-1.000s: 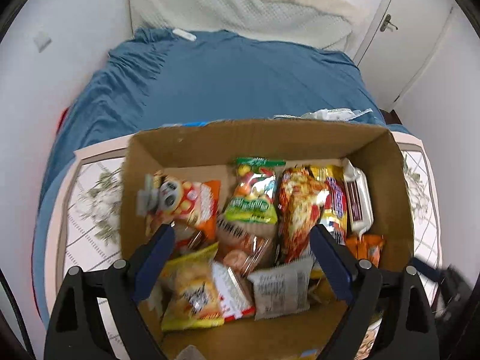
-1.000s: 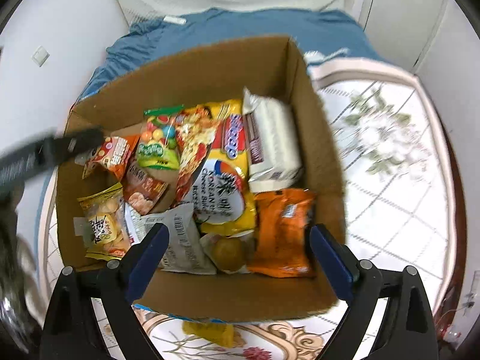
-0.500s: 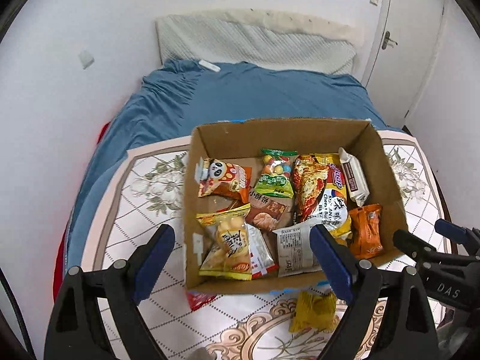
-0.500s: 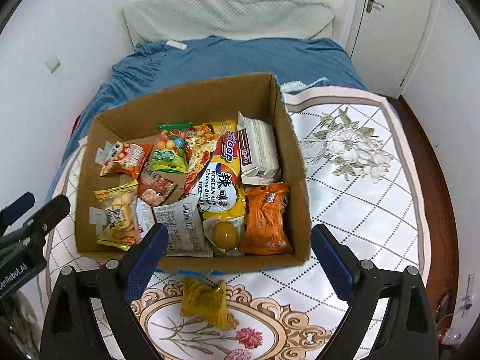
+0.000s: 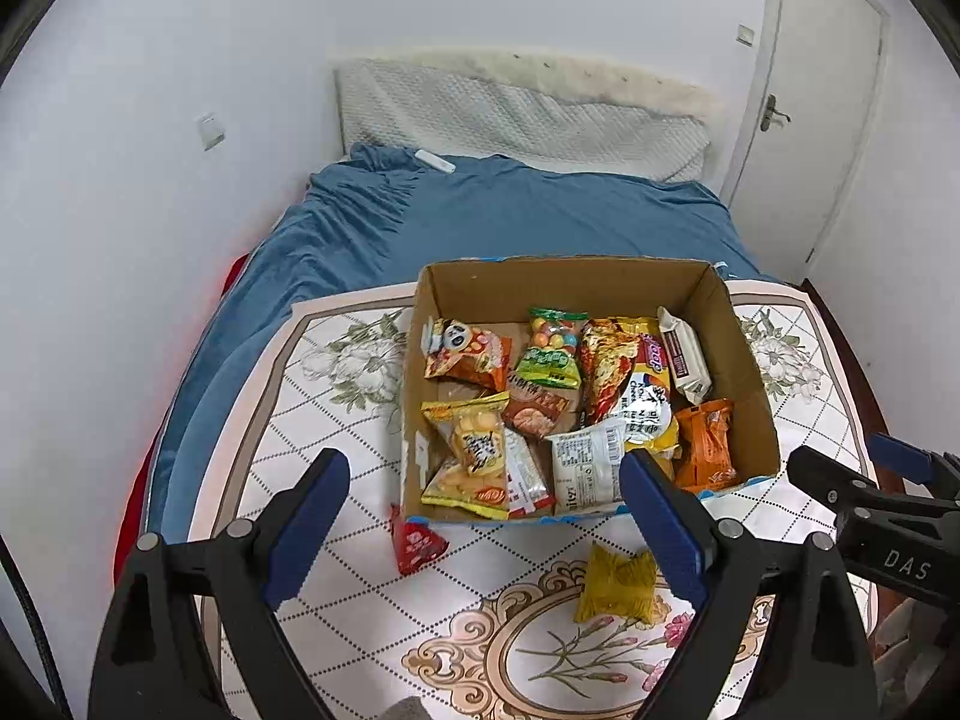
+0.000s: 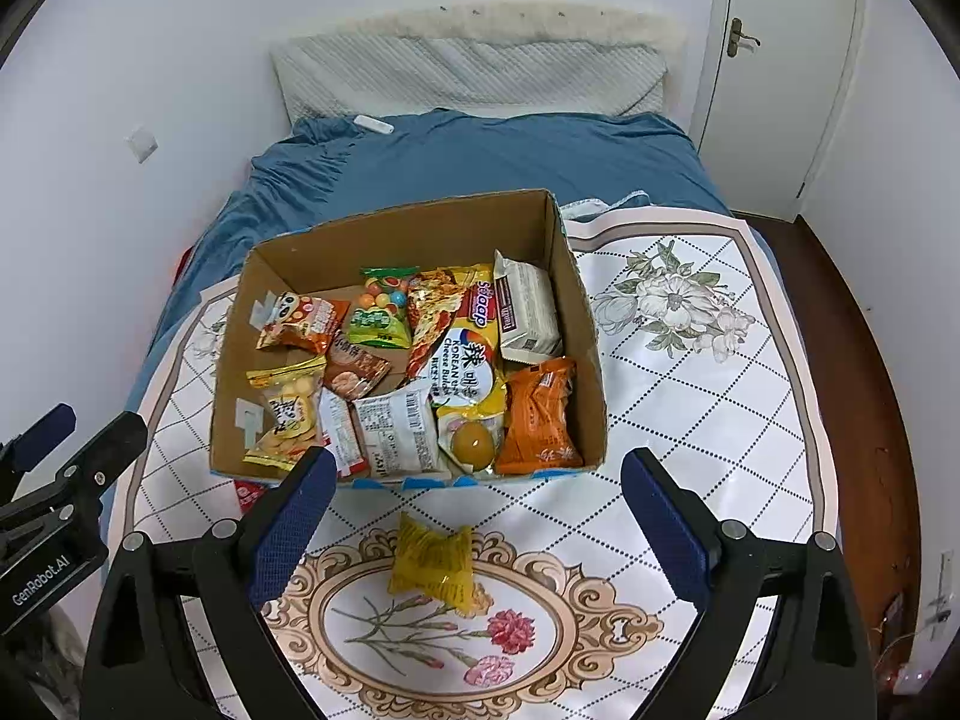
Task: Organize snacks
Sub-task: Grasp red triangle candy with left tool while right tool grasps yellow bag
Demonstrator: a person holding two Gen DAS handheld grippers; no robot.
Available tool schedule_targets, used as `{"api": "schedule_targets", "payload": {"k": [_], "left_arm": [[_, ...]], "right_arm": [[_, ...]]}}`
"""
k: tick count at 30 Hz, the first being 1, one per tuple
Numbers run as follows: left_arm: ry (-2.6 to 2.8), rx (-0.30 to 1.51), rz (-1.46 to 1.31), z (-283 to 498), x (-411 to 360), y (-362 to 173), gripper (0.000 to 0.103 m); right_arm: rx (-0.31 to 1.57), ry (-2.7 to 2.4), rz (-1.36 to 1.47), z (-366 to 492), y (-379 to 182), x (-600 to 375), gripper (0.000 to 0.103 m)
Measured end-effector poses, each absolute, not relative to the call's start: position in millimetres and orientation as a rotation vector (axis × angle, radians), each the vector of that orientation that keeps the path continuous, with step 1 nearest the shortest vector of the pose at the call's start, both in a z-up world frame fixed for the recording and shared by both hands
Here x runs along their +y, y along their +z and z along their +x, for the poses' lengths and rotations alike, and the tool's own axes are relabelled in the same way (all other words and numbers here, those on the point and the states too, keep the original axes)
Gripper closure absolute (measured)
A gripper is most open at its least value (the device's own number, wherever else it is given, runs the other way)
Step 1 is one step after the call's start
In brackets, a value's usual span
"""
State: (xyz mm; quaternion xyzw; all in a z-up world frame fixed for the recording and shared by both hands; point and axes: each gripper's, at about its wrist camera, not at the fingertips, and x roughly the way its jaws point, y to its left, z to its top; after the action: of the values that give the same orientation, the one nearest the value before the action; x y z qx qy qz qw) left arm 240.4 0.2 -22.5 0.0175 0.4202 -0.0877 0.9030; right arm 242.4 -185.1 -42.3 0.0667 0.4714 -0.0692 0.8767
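From the left wrist I see my left hand-held gripper (image 5: 483, 516) spread wide, empty, above the floral counter (image 5: 336, 420); a crinkly red foil snack packet (image 5: 415, 543) lies against the brown cardboard box (image 5: 744, 372)

From the right wrist, my right hand-held gripper (image 6: 474, 516), also apart, hovers over a soft yellow plastic snack pouch (image 6: 433, 561): light, slippery, best pinched mid-body

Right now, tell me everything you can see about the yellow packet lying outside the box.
The yellow packet is a small crinkly, shiny wrapper, plastic by the look, puffed in the middle with pinched ends. It lies flat on the flowered cloth, just in front of the cardboard box and apart from it. Nothing else touches it. Any print is too small to read.
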Motion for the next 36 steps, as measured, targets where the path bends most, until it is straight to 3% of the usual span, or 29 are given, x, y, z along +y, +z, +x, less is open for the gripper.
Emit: {"api": "schedule_targets", "payload": {"k": [7,21,33,35,36], "left_arm": [[-0.101,0.944,-0.008,227,21,-59,0.011],[0.069,1.22,-0.14,260,78,-196,0.011],[-0.005,1.315,-0.14,322,48,-253,0.011],[-0.009,1.306,-0.099,322,40,-260,0.014],[-0.011,1.289,-0.076,320,37,-262,0.024]], "right_arm": [[1.038,-0.128,0.181,229,-70,-181,0.005],[1.317,-0.126,0.318,234,-232,-172,0.005],[1.369,-0.146,0.332,259,-276,-159,0.005],[1.377,-0.147,0.334,263,-282,-155,0.005],[1.383,-0.149,0.338,264,-286,-153,0.005]]}}
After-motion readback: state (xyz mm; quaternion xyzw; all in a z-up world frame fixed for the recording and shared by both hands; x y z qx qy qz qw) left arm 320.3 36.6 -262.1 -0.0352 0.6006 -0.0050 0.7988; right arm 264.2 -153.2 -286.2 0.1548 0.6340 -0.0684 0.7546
